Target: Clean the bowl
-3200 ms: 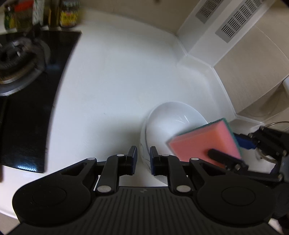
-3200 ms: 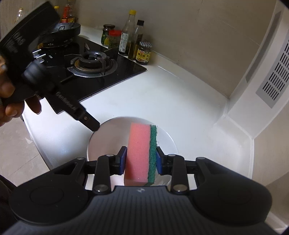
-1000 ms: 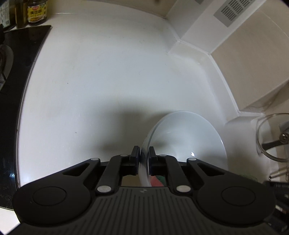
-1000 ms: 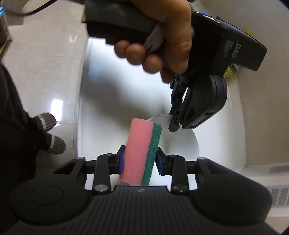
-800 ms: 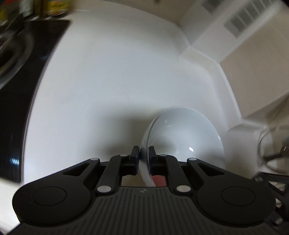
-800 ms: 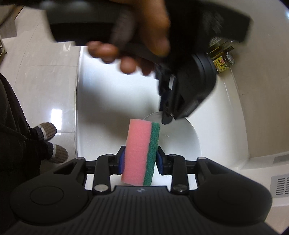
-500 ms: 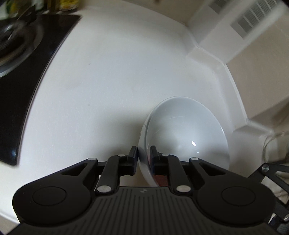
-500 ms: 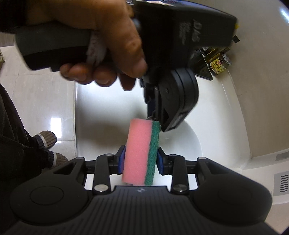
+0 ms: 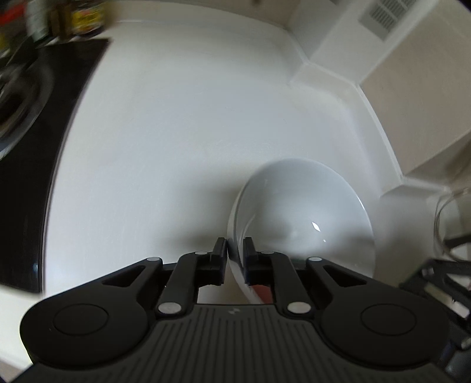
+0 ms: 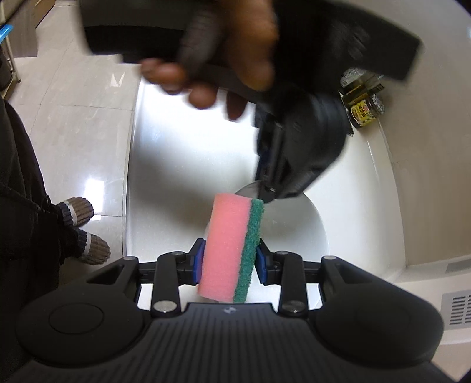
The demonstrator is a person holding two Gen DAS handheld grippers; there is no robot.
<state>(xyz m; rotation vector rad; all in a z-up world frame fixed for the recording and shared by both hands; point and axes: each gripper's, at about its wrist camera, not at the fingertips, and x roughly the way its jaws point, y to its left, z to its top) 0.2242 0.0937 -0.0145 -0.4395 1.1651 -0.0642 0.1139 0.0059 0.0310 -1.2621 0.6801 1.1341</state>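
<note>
The left hand-held gripper (image 9: 235, 250) is opening astride the white bowl's (image 9: 303, 212) rim; only the right view shows the right hand-held gripper (image 10: 230, 259) clamped on the sponge (image 10: 231, 247).

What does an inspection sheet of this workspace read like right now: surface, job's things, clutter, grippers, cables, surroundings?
Surface: white countertop, black hob at its left edge.
Job's things: white bowl on the counter; pink and green sponge.
Clutter: jars beside the hob; glass vessel at right, blurred.
Grippers: left gripper straddles the bowl's rim, jaws opening; right gripper is shut on the sponge.
Cables: nothing seen.
Surroundings: tiled floor, person's slippers, vent grille.
</note>
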